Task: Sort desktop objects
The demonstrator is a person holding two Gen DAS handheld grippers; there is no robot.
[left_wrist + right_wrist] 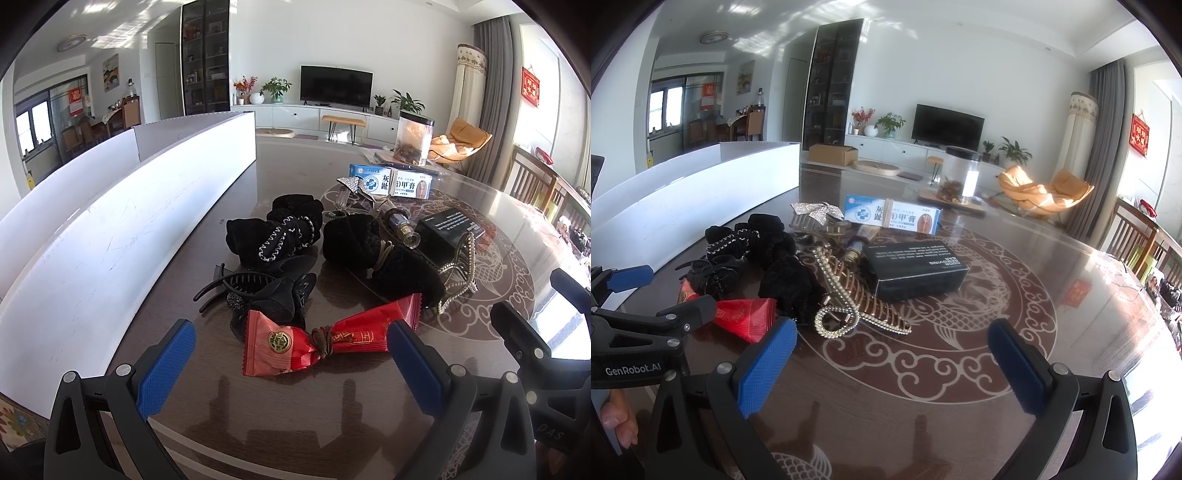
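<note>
A red candy packet [328,339] lies just ahead of my open left gripper [291,350], between its blue fingertips but untouched. Behind it sit a black claw clip [258,291], black velvet scrunchies [280,229], a pearl-trimmed gold clip [458,273], a black box [447,229] and a blue-white medicine box [391,181]. My right gripper [892,354] is open and empty over the patterned table, with the pearl clip [849,295] just beyond its left finger. The black box [916,271] and the medicine box [894,216] lie further back. The left gripper's body [635,332] shows at the left edge.
A long white open box [122,229] runs along the left side of the dark glass-topped table [295,424]. A clear plastic jar [412,138] stands at the far side. A silver bow clip [816,210] and a small bottle [857,249] lie among the pile. Wooden chairs stand at the right.
</note>
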